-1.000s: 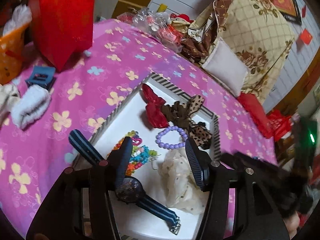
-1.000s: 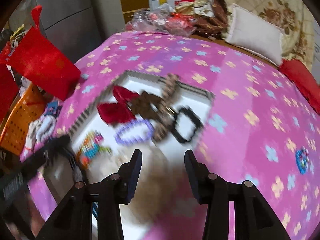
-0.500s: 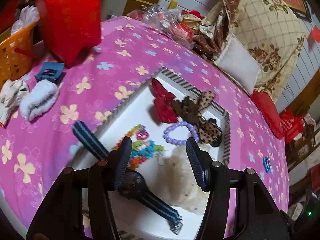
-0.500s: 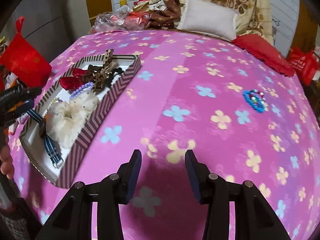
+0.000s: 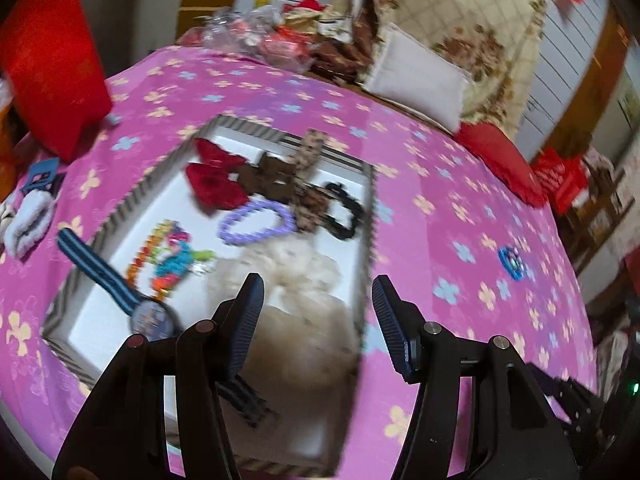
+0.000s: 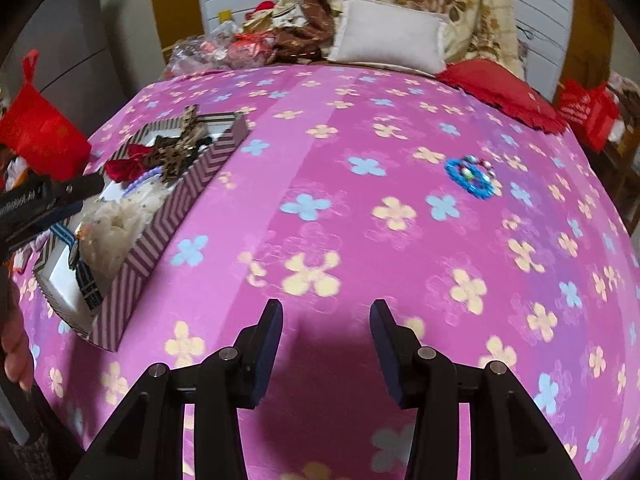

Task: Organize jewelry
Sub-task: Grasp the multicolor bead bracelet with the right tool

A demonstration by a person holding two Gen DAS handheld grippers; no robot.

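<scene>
A tray with a striped rim [image 5: 132, 200] lies on the pink flowered cloth. In it are a red bow [image 5: 212, 180], a leopard-print bow [image 5: 296, 176], a purple bead bracelet [image 5: 256, 224], a black clip [image 5: 344, 212], a colourful bead bracelet [image 5: 168, 252], a blue-strapped watch [image 5: 104, 276] and a cream scrunchie [image 5: 304, 276]. My left gripper [image 5: 317, 284] hangs open over the scrunchie at the tray's near right side. A blue beaded piece [image 6: 470, 174] lies alone on the cloth, far ahead and right of my right gripper [image 6: 326, 308], which is open and holds nothing. The tray [image 6: 176, 200] is to its left.
A red bag [image 5: 52, 68], a blue clip [image 5: 40, 176] and white fluffy items [image 5: 28, 216] sit left of the tray. A white pillow [image 6: 388, 36], a red cushion [image 6: 500, 88] and piled clutter [image 6: 248, 40] line the far edge. A hand [image 6: 16, 340] shows at the left.
My left gripper slid right across the tray, from above the watch to above the scrunchie. The right gripper swung off the tray to the right, over bare cloth.
</scene>
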